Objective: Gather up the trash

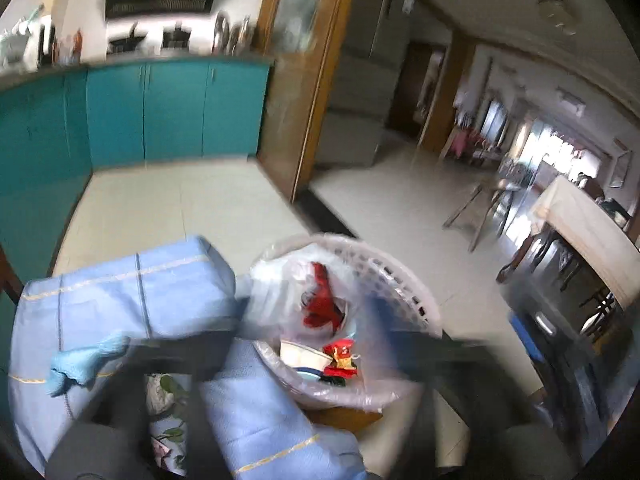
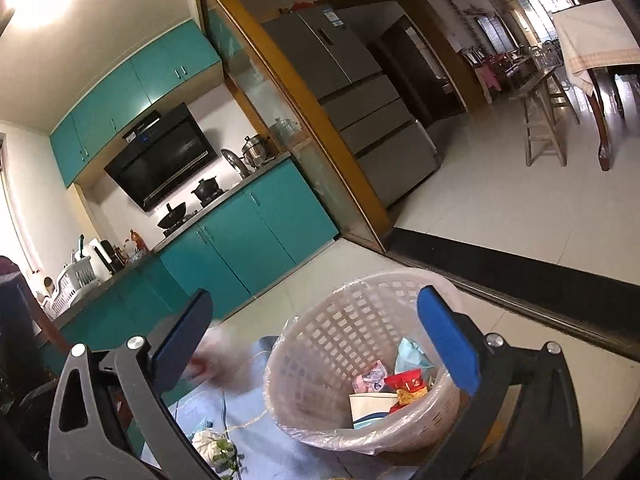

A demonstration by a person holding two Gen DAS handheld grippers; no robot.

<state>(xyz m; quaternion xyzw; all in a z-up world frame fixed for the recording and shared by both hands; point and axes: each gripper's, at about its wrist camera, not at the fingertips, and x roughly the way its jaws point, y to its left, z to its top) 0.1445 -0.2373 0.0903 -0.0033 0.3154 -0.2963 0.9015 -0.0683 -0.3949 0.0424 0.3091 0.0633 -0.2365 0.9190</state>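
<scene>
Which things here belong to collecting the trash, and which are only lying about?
For the job: basket; plastic liner; red wrapper; paper cup.
Lying about: blue cloth; wok; fridge; stool.

Teal cabinets [image 2: 248, 236] run beneath a black range hood [image 2: 160, 160]. A grey refrigerator [image 2: 360, 100] stands past the wooden door frame [image 2: 304, 120]; a stool [image 2: 544, 132] waits near the covered dining table [image 2: 596, 36].
</scene>
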